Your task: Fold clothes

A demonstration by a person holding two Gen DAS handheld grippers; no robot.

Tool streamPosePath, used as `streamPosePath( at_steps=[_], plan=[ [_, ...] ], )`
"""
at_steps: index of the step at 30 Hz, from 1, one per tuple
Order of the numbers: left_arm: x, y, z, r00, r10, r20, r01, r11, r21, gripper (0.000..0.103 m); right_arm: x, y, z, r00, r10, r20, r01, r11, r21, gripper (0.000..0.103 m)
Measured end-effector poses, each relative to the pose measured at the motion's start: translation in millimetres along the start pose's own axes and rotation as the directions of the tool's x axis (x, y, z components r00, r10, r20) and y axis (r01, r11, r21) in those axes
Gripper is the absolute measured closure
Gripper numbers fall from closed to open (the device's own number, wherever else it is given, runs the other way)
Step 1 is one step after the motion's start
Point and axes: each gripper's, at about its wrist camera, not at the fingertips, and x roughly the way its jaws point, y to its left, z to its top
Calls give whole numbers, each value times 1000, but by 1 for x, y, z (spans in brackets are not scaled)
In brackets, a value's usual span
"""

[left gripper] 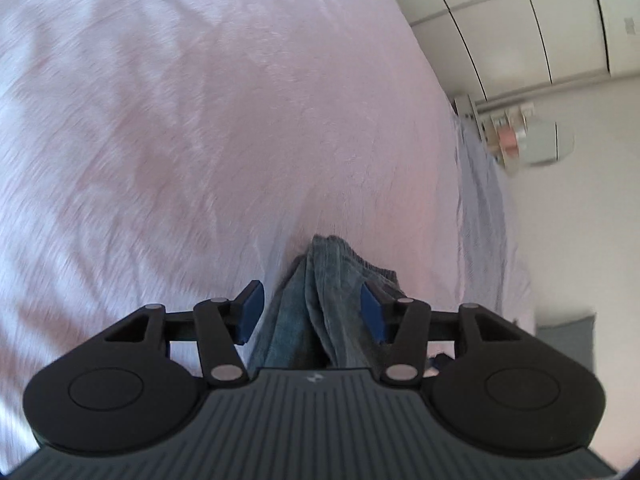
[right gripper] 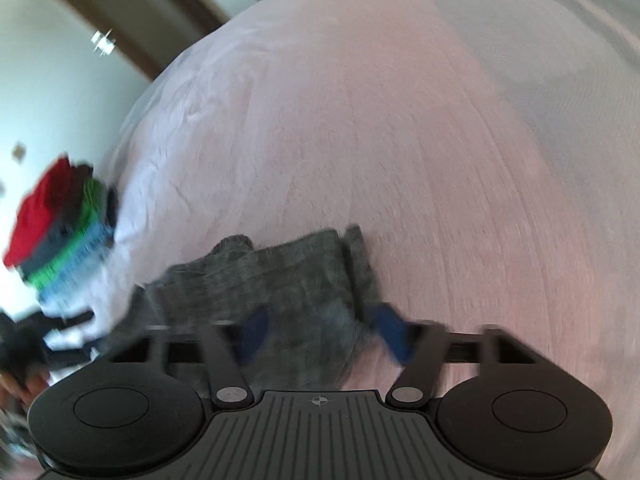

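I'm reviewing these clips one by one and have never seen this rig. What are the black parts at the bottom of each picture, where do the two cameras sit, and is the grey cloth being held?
Each picture comes from a wide-angle camera on a handheld two-finger gripper, looking forward along its fingers; a person holds one in each hand. The black parts are the gripper bodies, and the blue pieces are the finger pads.

The left gripper and right gripper both straddle a grey garment lying on a pink bedspread. Both jaws stand apart, so neither appears to clamp it. A stack of folded clothes sits near the bed's edge in the right view, which is blurred.
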Motion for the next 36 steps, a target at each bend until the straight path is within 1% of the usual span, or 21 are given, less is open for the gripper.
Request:
streamPosePath(
  at_steps=[2, 4, 7, 8, 10, 11, 13, 14, 15, 17, 19, 20, 21, 24, 25, 27, 28, 31, 33, 34, 36],
  plan=[
    [9, -3, 8, 1000, -2, -5, 2, 999, 37, 56, 9, 5, 4, 1000, -6, 3, 6, 999, -50, 63],
    [4, 2, 4, 1000, -3, -15, 4, 998, 58, 56, 22, 7, 8, 1000, -13, -5, 12, 997, -70, 63],
    [-2, 6, 1, 1000, 6, -27, -4, 997, 79, 56, 32, -1, 12, 999, -32, -21, 31, 998, -56, 63],
    [-3, 6, 0, 1000, 9, -30, -7, 997, 81, 56, 35, -3, 13, 999, -24, -21, 23, 999, -39, 63],
    [-2, 6, 0, 1000, 8, -30, -5, 997, 83, 57, 35, -7, 13, 1000, 24, -17, -24, 1000, -6, 103],
    [-5, 5, 0, 1000, 6, -31, -3, 996, 85, 58, 31, -7, 13, 999, 43, 3, -43, 999, -3, 103],
    [-4, 3, 0, 1000, 3, -28, 0, 994, 106, 59, 14, -1, 10, 994, 74, 79, -73, 997, -21, 103],
    [-3, 2, 1, 1000, 4, -25, -1, 993, 121, 59, 4, 0, 8, 989, 80, 124, -79, 997, -12, 103],
    [-2, 0, 1, 1000, 8, -23, -5, 990, 140, 59, 0, -4, 5, 987, 61, 147, -65, 998, 22, 103],
    [0, -4, 3, 1000, 19, -21, -15, 985, 172, 59, -2, -15, 0, 988, -8, 154, -8, 994, 105, 103],
    [2, -9, 4, 999, 28, -23, -22, 979, 203, 61, 5, -21, -5, 992, -54, 115, 37, 989, 143, 103],
    [4, -12, 4, 999, 33, -25, -26, 974, 225, 65, 9, -21, -7, 994, -60, 96, 46, 989, 139, 103],
    [6, -15, 5, 999, 38, -27, -30, 967, 253, 66, 12, -20, -9, 994, -63, 88, 51, 990, 134, 103],
    [18, -27, 4, 996, 82, -40, -62, 931, 360, 69, 14, -15, -10, 993, -63, 98, 50, 991, 127, 103],
    [23, -30, 3, 993, 104, -47, -77, 915, 395, 73, 13, -17, -10, 993, -62, 103, 47, 989, 141, 103],
    [30, -35, 1, 990, 129, -55, -90, 887, 453, 90, 10, -20, -11, 992, -64, 112, 47, 988, 150, 103],
    [30, -37, 0, 991, 127, -43, -91, 873, 479, 101, 7, -20, -11, 990, -65, 123, 46, 988, 145, 103],
    [19, -40, -2, 996, 68, 49, -83, 857, 508, 101, 0, -19, -10, 983, -68, 169, 47, 991, 127, 103],
    [16, -38, -4, 995, 57, 80, -90, 856, 509, 101, -3, -18, -9, 977, -74, 198, 50, 991, 123, 103],
    [15, -37, -4, 994, 52, 95, -93, 856, 509, 101, -1, -19, -9, 977, -81, 195, 58, 991, 124, 103],
    [24, -32, -7, 994, 86, 72, -111, 852, 512, 101, 6, -22, -11, 982, -102, 158, 81, 988, 129, 103]
  ],
)
